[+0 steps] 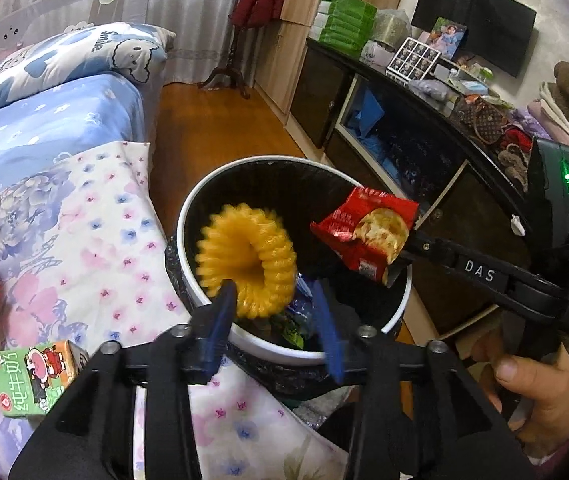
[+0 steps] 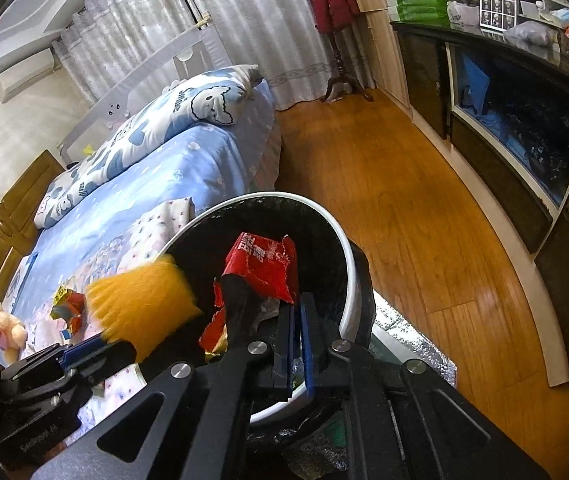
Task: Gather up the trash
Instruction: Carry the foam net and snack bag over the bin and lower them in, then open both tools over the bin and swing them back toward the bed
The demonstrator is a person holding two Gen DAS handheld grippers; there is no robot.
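Blurred orange ribbed ring (image 1: pixel 250 258) hangs over the white black-lined bin (image 1: pixel 188 276); torn red snack wrapper (image 1: pixel 364 232) hovers beside it.

Left tongs (image 1: pixel 272 312) parted, right tongs (image 1: pixel 394 256) nearly closed, both angled downward.

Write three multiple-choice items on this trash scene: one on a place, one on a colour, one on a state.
1. Where is the green milk carton?
A. on the bed
B. in the bin
C. on the floor

2. What colour is the ridged ring?
A. blue
B. yellow
C. white

3. What is the right gripper doing?
A. standing wide open
B. pinching the red wrapper
C. resting on the pillow

Key: 1 A, it lies on the floral sheet; 2 B, it shows yellow over the white bin; 3 B, its fingers clamp the wrapper's corner above the bin.
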